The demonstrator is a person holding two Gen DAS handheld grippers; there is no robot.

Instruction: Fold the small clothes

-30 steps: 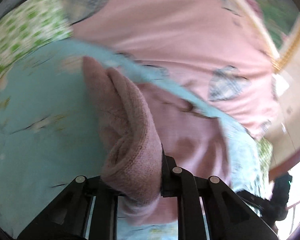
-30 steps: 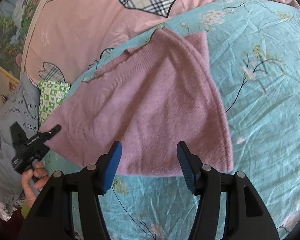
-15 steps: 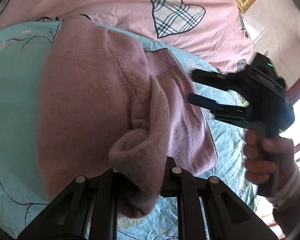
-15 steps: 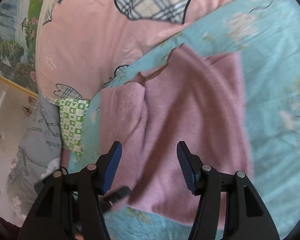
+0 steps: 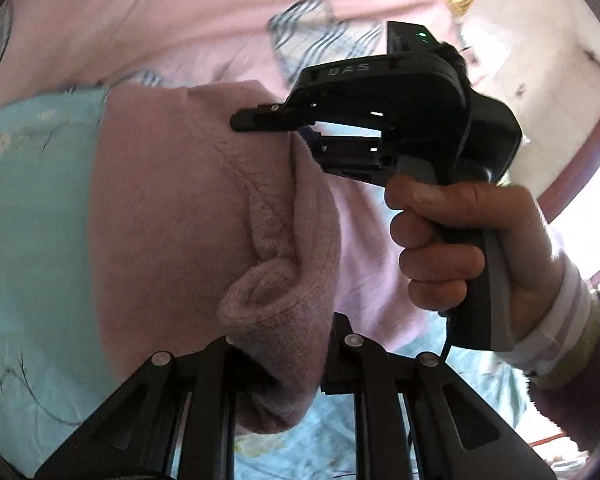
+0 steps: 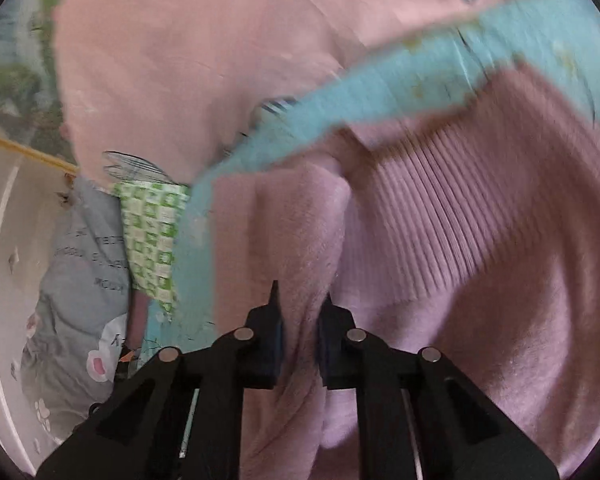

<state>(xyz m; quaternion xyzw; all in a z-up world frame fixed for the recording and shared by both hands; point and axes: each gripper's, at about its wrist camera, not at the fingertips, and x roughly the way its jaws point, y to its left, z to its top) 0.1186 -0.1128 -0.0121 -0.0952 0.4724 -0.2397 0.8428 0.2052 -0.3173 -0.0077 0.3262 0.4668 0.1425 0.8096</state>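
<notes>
We are pinching a rolled fold of the pink knitted sweater point(image 5: 172, 216) with our left gripper point(image 5: 288, 364); its two black fingers are pressed against the bunched cloth, which is bulging up between them like a small tube. In the left wrist view, the rest of the sweater is spreading away from this gripper over the light blue flowered bed sheet point(image 5: 32, 200), and a seam is running across the knit toward the far edge.

Our right gripper point(image 6: 298, 320) is also closing on the same sweater point(image 6: 480, 280): its blue-padded fingers are standing close together with a soft fold of the pink knit caught between them. Just beyond that fold, the ribbed band of the sweater is lying in wide wrinkles. In the left wrist view we are seeing this right gripper point(image 5: 284, 128) from the side, with its upper finger lying on the sweater's far part, and the person's right hand point(image 5: 460, 232) is gripping its handle.

Farther out, the blue sheet point(image 6: 380, 92) is meeting a pink cover with plaid hearts point(image 6: 200, 60). At the left in the right wrist view, a green and white checked cloth point(image 6: 152, 236) is lying beside a grey printed cloth point(image 6: 76, 292). This view is rather blurred.
</notes>
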